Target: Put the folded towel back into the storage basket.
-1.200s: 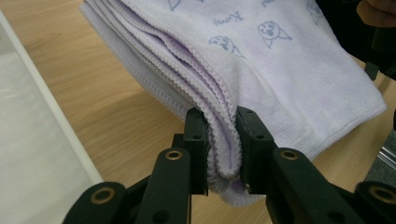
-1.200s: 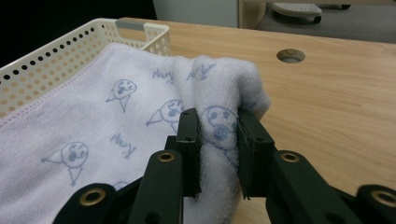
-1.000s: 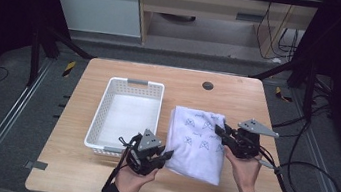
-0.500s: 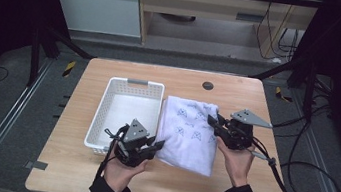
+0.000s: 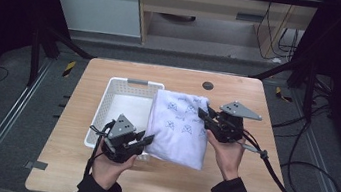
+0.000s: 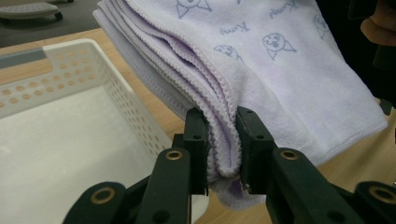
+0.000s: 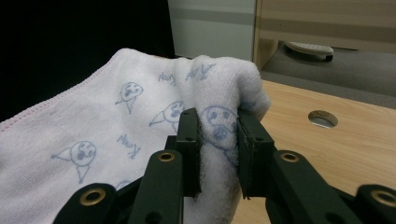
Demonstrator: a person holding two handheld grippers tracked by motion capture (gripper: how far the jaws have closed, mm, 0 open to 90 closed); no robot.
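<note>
A folded lilac towel (image 5: 179, 127) printed with small cartoon faces hangs between both grippers above the table, partly over the right side of a white perforated basket (image 5: 119, 101). My left gripper (image 5: 148, 139) is shut on the towel's near left corner; in the left gripper view the folded layers of the towel (image 6: 261, 70) are pinched between the jaws of the left gripper (image 6: 223, 158). My right gripper (image 5: 203, 115) is shut on the far right edge; in the right gripper view the towel (image 7: 140, 126) bunches between the jaws of the right gripper (image 7: 219, 156).
The basket (image 6: 70, 135) is empty and sits left of centre on the wooden table (image 5: 246, 187). A round cable hole (image 5: 208, 85) lies near the table's far edge. Cables trail off to the right. Bare tabletop lies at the front and right.
Both grippers have carried the towel to the left and lifted it, so it now overlaps the basket's right side.
</note>
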